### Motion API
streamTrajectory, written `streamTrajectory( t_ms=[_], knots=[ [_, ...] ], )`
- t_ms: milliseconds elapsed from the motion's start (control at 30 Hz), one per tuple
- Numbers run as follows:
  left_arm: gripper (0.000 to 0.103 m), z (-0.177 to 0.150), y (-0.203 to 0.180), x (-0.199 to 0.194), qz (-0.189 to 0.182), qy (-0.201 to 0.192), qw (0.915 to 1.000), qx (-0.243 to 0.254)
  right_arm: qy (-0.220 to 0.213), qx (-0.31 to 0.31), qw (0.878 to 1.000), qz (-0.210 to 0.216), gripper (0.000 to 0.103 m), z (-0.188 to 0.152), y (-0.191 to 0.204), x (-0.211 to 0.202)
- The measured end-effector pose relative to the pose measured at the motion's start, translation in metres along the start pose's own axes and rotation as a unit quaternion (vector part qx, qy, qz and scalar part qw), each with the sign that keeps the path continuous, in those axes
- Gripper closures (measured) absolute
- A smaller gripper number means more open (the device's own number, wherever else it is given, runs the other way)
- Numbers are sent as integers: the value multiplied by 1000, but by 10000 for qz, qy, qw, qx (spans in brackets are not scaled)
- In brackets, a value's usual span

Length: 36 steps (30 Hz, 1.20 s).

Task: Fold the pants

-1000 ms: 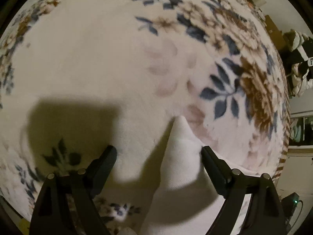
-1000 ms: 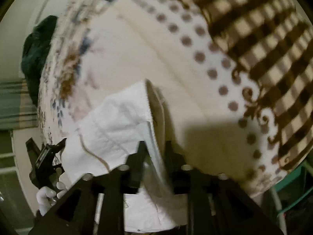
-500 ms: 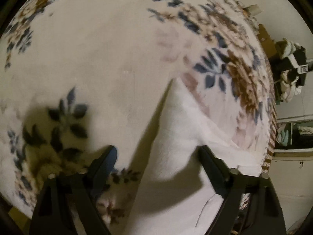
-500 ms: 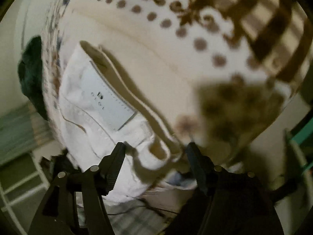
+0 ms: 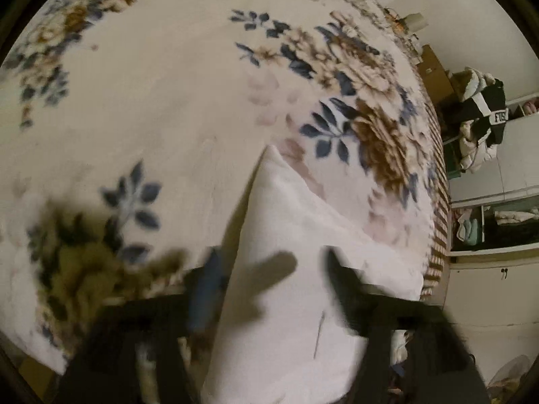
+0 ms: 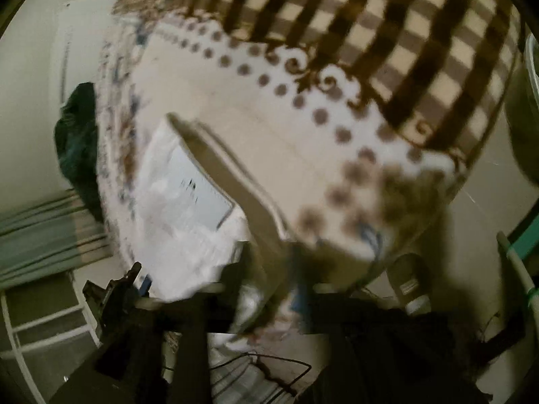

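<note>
The white pants [image 5: 286, 235] lie folded on a floral blanket [image 5: 151, 107], one pointed corner reaching toward the bed's middle. My left gripper [image 5: 269, 286] is open, its blurred jaws spread to either side of the cloth. In the right wrist view the pants [image 6: 175, 202] show the waistband and a white inner label [image 6: 198, 188], near the bed's edge. My right gripper [image 6: 269, 269] is blurred by motion and its jaws stand apart over the waistband end, not gripping it.
A brown checked blanket border [image 6: 337, 17] covers the bed's far part. A dark green garment [image 6: 77, 134] lies at the bed's left edge. A shelf with clothes [image 5: 488, 118] stands to the right. A shoe [image 6: 407, 282] and cables lie on the floor.
My right gripper opened and let go of the waistband, then drew back from the bed. My left gripper pulled back too, so more of the pants shows between its jaws.
</note>
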State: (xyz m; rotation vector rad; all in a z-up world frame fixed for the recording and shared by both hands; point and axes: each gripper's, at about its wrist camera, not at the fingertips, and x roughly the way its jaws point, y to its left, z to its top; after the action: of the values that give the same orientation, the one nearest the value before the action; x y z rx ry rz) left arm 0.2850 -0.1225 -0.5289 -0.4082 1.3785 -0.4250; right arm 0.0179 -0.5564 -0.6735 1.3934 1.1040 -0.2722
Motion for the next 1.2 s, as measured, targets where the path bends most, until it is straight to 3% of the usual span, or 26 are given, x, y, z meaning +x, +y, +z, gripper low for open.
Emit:
streamTrajectory(
  t_ms=[100,333,400,533,867,900,933,967,1000,1033,1100,1200],
  knots=[
    [16,-24,6,-6,-7,-6,10000,-3,193,166,9985,492,32,-20,-8,5],
    [16,-59,22,41,62,498,9985,-227,432,248,9952,841,32,-46,-11,65],
    [15,-60,22,51,14,550,9983,-182,279,192,9949,952,29,-45,-5,83],
    [0,-56,19,62,-82,566,9983,-68,57,299,9906,1332,24,-39,9,100],
    [0,-49,21,63,-256,366,9988,-213,-228,45,9879,1531,22,-32,40,110],
    [2,-48,20,62,-280,310,9990,-187,-277,-9,9891,1446,25,-31,45,115],
    [18,-48,19,59,-349,246,9990,-155,-305,2,9897,1396,28,-30,46,118],
    [38,-48,17,56,-510,173,9985,-112,-334,30,9902,1359,41,-30,45,118],
    [52,-48,13,53,-582,170,9982,-41,-395,26,9926,1151,59,-31,47,119],
    [60,-48,9,51,-541,142,9984,35,-409,-27,9936,1053,65,-35,46,116],
    [72,-51,3,43,-544,43,9984,163,-484,-178,9942,943,75,-38,48,108],
    [77,-54,-2,25,-627,-71,9979,120,-583,-261,9942,868,78,-46,60,98]
  ],
)
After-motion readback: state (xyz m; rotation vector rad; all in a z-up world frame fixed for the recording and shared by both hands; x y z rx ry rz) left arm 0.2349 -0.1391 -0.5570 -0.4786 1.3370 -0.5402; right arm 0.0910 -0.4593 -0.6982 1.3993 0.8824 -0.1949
